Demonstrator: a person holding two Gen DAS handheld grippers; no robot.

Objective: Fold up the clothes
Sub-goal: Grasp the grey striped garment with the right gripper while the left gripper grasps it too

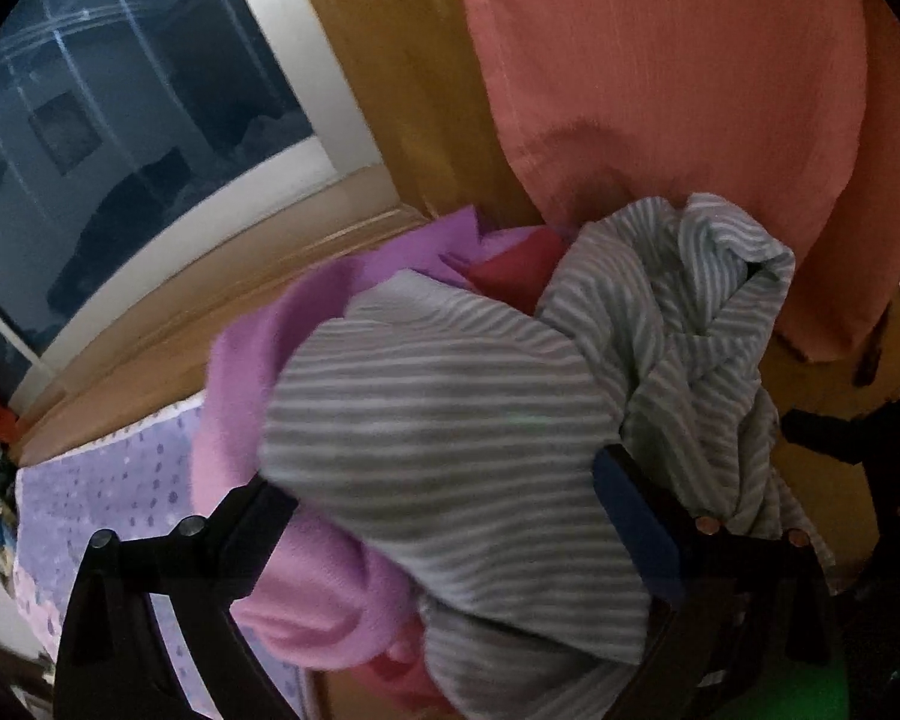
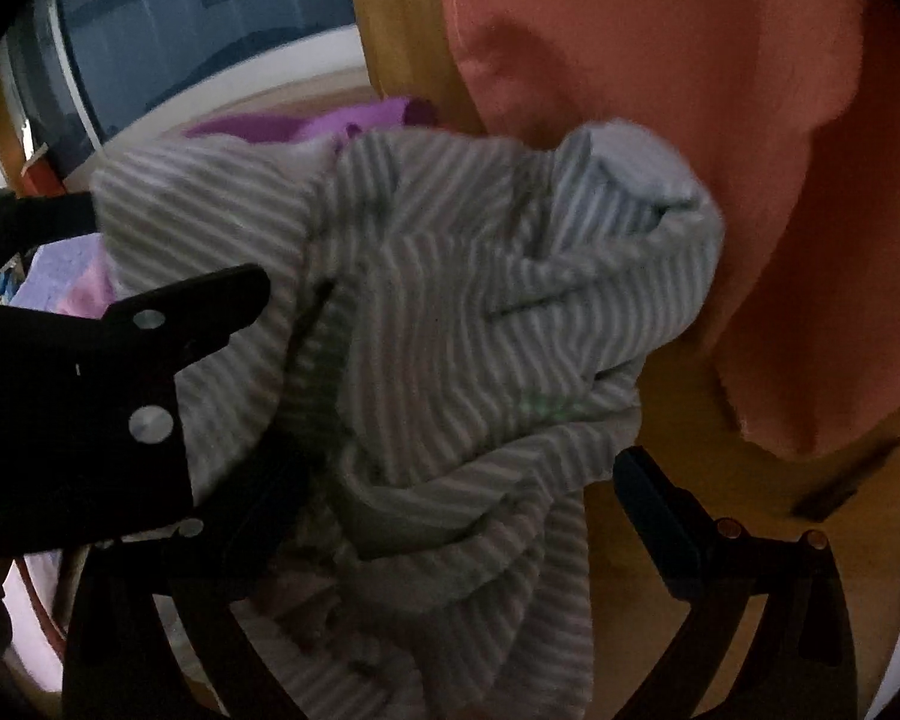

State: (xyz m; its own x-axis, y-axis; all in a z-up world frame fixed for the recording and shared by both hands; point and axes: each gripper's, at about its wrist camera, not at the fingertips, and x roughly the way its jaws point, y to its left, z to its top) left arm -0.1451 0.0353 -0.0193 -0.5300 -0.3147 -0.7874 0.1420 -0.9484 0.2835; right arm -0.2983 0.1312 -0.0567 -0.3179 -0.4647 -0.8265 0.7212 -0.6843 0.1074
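A crumpled grey-and-white striped garment (image 1: 450,420) lies on top of a heap of clothes and fills the middle of both views. My left gripper (image 1: 441,486) is open, its black fingers wide apart on either side of a bulge of the striped cloth. Under that cloth lie a pink fleece garment (image 1: 246,372) and a red piece (image 1: 510,270). My right gripper (image 2: 459,474) is open too, and the striped garment (image 2: 450,300) spills down between its fingers. One of the left gripper's fingers (image 2: 210,300) reaches in from the left and rests on the striped cloth.
A salmon-coloured cloth (image 1: 660,90) hangs down behind the heap against a wooden panel (image 1: 390,60). A lavender dotted bedsheet (image 1: 90,492) lies at the left. A dark window (image 1: 120,120) stands beyond a wooden ledge (image 1: 180,330). A purple cloth (image 2: 306,123) shows behind the pile.
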